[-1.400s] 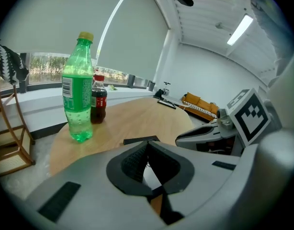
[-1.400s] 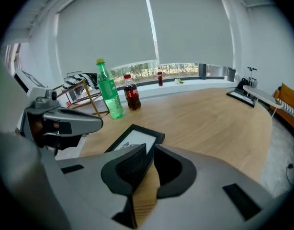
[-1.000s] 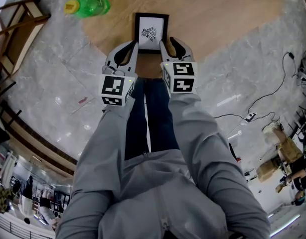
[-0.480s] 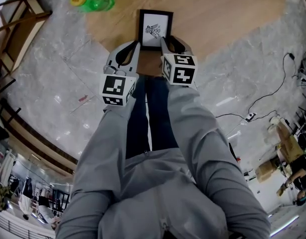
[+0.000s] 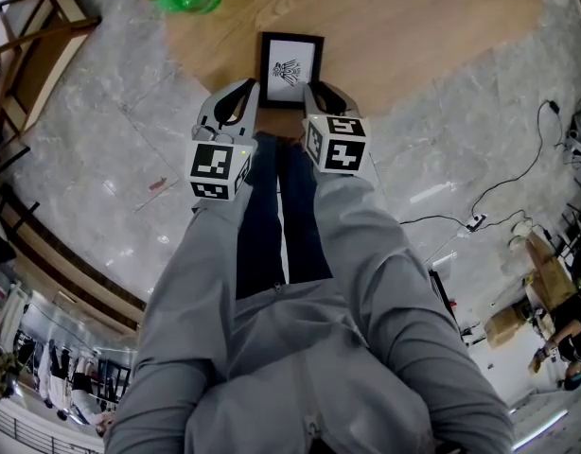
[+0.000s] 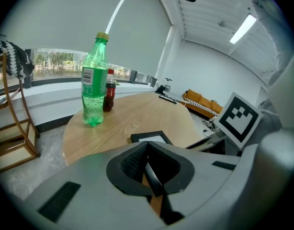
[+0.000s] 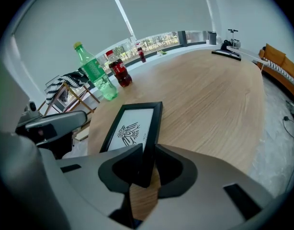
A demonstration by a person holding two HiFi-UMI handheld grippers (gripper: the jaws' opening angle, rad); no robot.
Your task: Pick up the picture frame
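Left gripper (image 6: 148, 150) is clamped shut w/ nothing in it. Its pads meet on air just beside the near left corner of the picture frame (image 7: 130, 128). My read is that it's parked as a spare, maybe to steady that side, not to grip.

The frame sits btwn the two grippers near the front edge of the table (image 5: 413, 26). It has a black border and a white sheet w/ a dark bird-like drawing, face up. Flat or propped a bit, I can't tell.

Right gripper (image 7: 146, 150) does the work. Its jaws are closing astride the frame's right rail at the near corner, one pad on the glass side and the other outside the rail. I see a sliver of gap at the outer pad, so I'd call it not gripped yet. Taking the rail makes sense, since the thin edge is prob. the only part that fits btwn the pads.

Surface & room, left to right:
- A wooden rack (image 5: 30, 55) stands on the grey marble floor (image 5: 111, 159).
- A green bottle (image 6: 94, 80) stands upright on the table's far left, w/ a small dark bottle (image 6: 109, 92) just behind it. Both are well apart from the frame, so no clash likely.
- The table is round light wood, mostly bare.
- A cable (image 5: 518, 173) trails over the floor at right.
- An orange sofa (image 6: 202, 102) sits far off, w/ a window strip along the wall.
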